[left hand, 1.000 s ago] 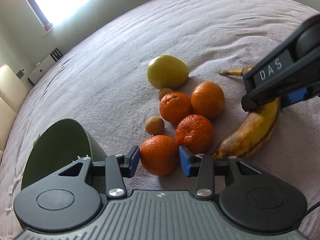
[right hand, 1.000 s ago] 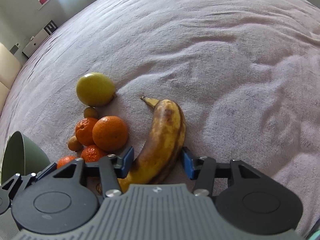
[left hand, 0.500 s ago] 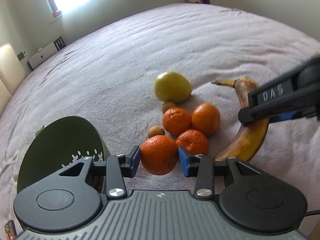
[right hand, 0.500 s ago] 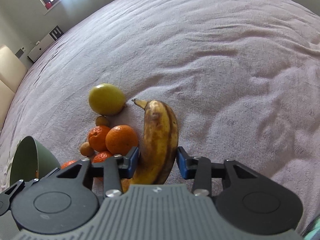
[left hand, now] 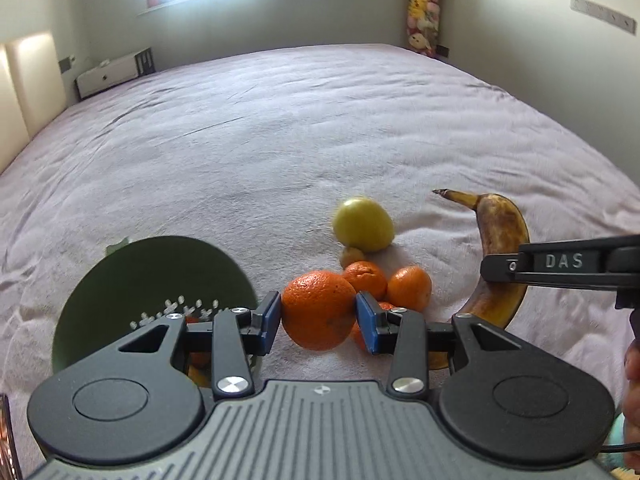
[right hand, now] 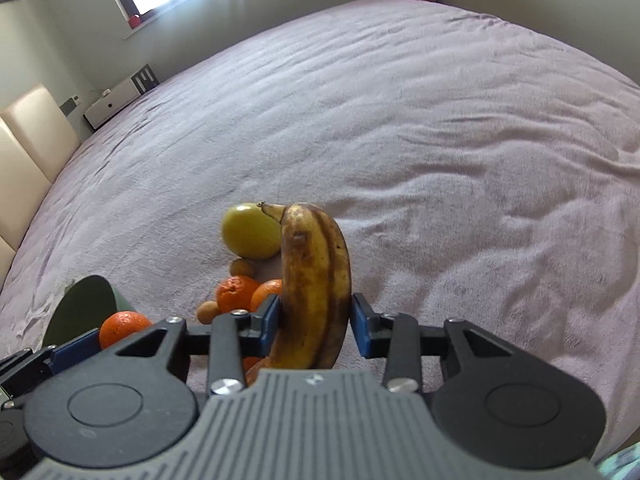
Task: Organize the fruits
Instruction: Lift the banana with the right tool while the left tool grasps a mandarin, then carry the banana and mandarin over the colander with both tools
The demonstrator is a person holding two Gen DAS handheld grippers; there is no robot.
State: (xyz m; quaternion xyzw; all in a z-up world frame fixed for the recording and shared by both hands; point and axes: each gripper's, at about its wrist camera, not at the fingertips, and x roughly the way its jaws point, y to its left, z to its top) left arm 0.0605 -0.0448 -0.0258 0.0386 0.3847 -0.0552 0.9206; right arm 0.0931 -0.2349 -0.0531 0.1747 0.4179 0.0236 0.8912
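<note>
My left gripper (left hand: 318,322) is shut on an orange (left hand: 319,310) and holds it above the bed. A green bowl (left hand: 120,276) lies just left of it, perforated at the bottom. My right gripper (right hand: 315,320) is shut on a brown-spotted banana (right hand: 316,280), lifted off the blanket; the same banana (left hand: 500,240) shows at the right of the left wrist view. Left on the blanket are a yellow-green apple (left hand: 363,224), other oranges (left hand: 408,288) and small brownish fruits (right hand: 242,268). In the right wrist view the held orange (right hand: 124,326) sits at the lower left, before the bowl (right hand: 86,306).
Everything rests on a wide bed with a mauve blanket (left hand: 280,128). A cream headboard (right hand: 28,152) stands at the left, a white low unit (left hand: 108,76) by the far wall under the window. A person's hand (left hand: 632,384) shows at the right edge.
Both grippers rose: the left lifted the orange off the blanket, the right closed its jaws on the banana and raised it. The left view rolled level and now shows the room's walls.
</note>
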